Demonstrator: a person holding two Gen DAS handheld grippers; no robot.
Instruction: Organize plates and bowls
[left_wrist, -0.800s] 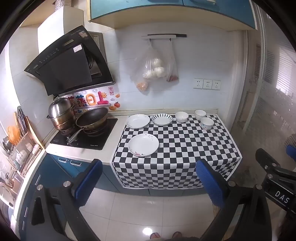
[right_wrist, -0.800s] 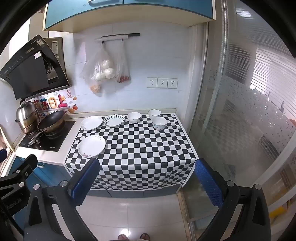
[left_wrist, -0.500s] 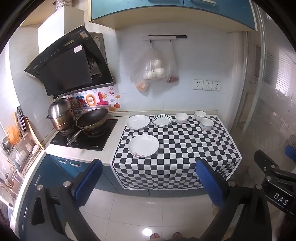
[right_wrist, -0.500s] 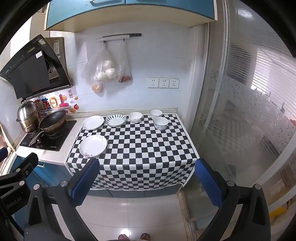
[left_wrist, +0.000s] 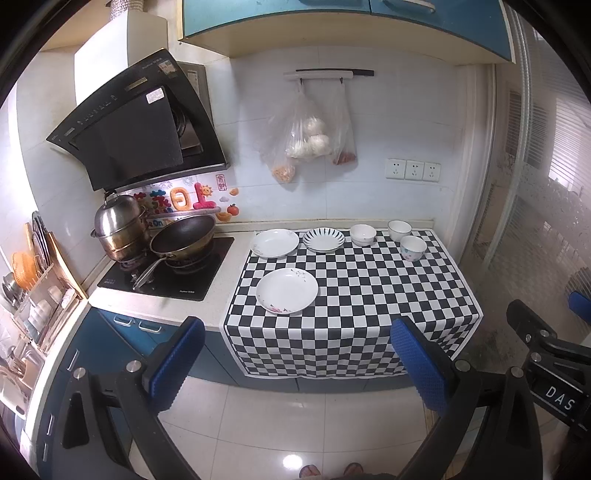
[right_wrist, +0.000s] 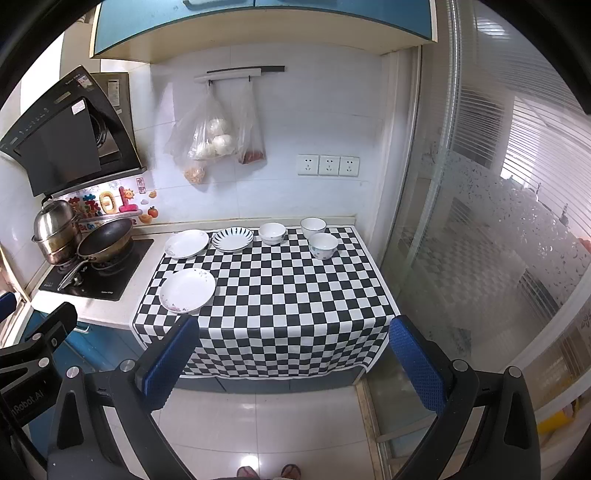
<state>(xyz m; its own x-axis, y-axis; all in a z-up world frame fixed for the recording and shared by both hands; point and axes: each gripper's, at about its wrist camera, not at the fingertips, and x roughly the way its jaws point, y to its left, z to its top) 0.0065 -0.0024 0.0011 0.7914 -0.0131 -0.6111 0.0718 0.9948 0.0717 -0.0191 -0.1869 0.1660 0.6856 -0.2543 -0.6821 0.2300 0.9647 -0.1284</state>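
Left gripper (left_wrist: 297, 360): jaws wide apart, holding nothing, hovering over the floor short of the table's (left_wrist: 354, 295) front edge. Right gripper (right_wrist: 295, 356): jaws likewise spread and bare, also off the front edge. On the checkered cloth (left_wrist: 388, 314): 1 white plate (left_wrist: 287, 290) near the front left corner; along the back edge, left to right, a second white plate (left_wrist: 274, 242), a striped plate (left_wrist: 323, 239) just beside it, then 3 bowls, 1 (left_wrist: 362, 235) apart, 2 (left_wrist: 399, 230) (left_wrist: 413, 248) close together by the back right corner. Left of the cloth, a wok (left_wrist: 183, 235) and steel pot (left_wrist: 118, 227) on the stove.
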